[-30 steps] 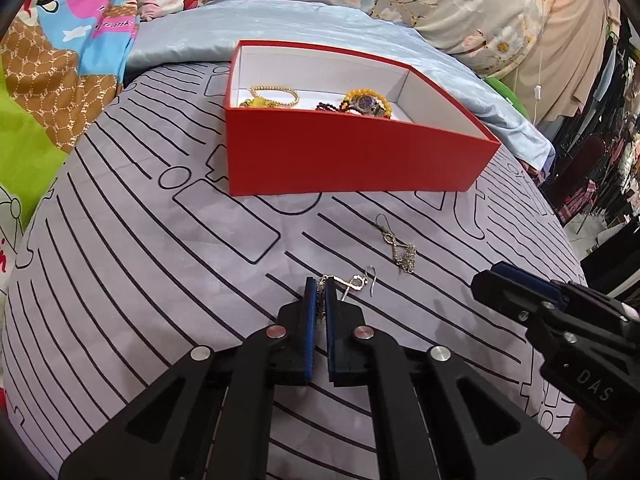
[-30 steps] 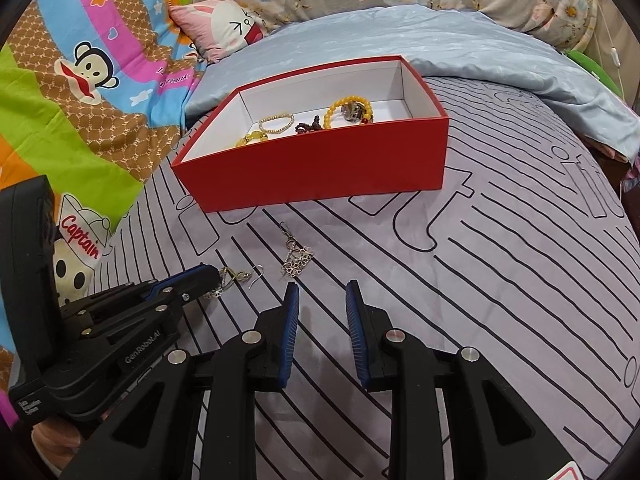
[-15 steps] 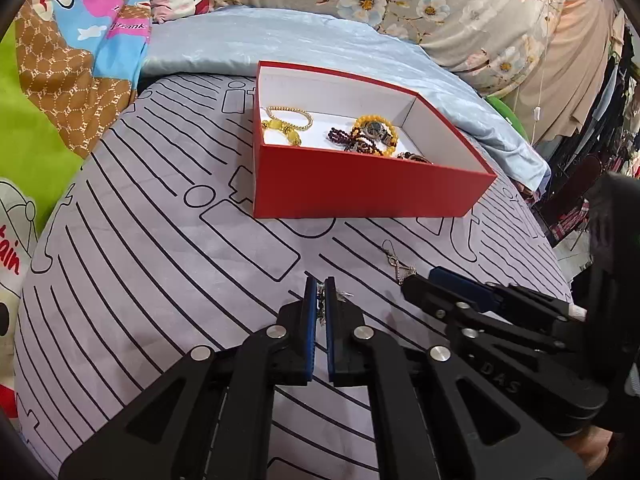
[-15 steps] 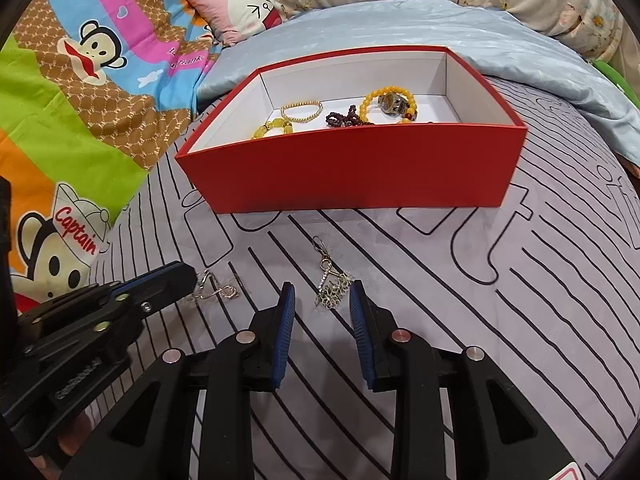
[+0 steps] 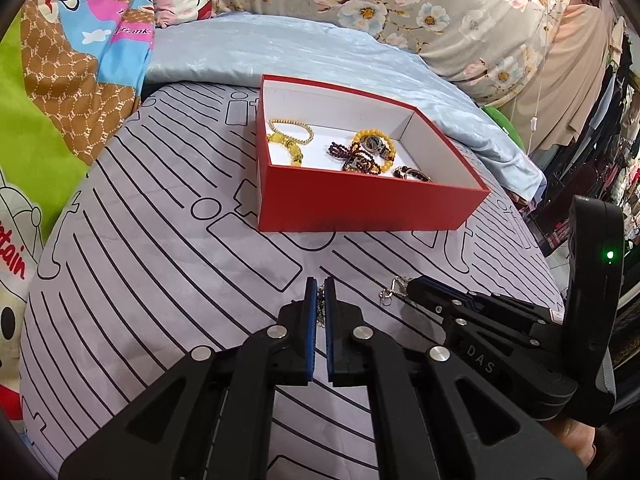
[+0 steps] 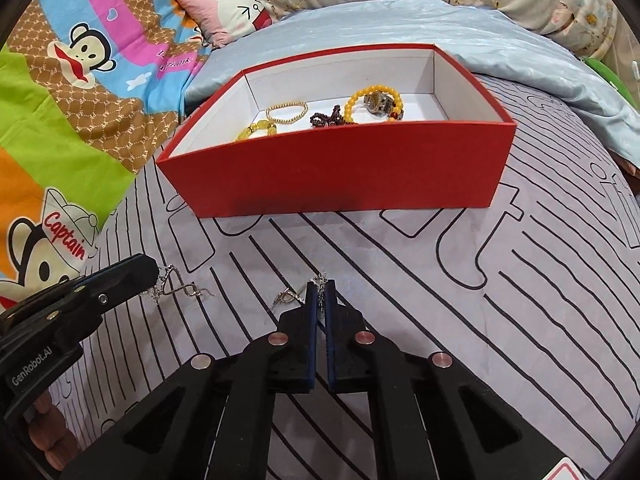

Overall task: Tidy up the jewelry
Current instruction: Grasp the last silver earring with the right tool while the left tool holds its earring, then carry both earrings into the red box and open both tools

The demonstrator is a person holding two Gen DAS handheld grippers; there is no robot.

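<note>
Right claw [image 6: 319,286] has clamped one earring [image 6: 286,296]; left claw [image 5: 319,284] pinches another, half-hidden.

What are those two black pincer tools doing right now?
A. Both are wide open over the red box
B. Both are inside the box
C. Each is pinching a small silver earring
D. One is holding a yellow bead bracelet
C: the left gripper is closed on one silver earring, and the right gripper is closed on the other silver earring, both in front of the red box.
</note>
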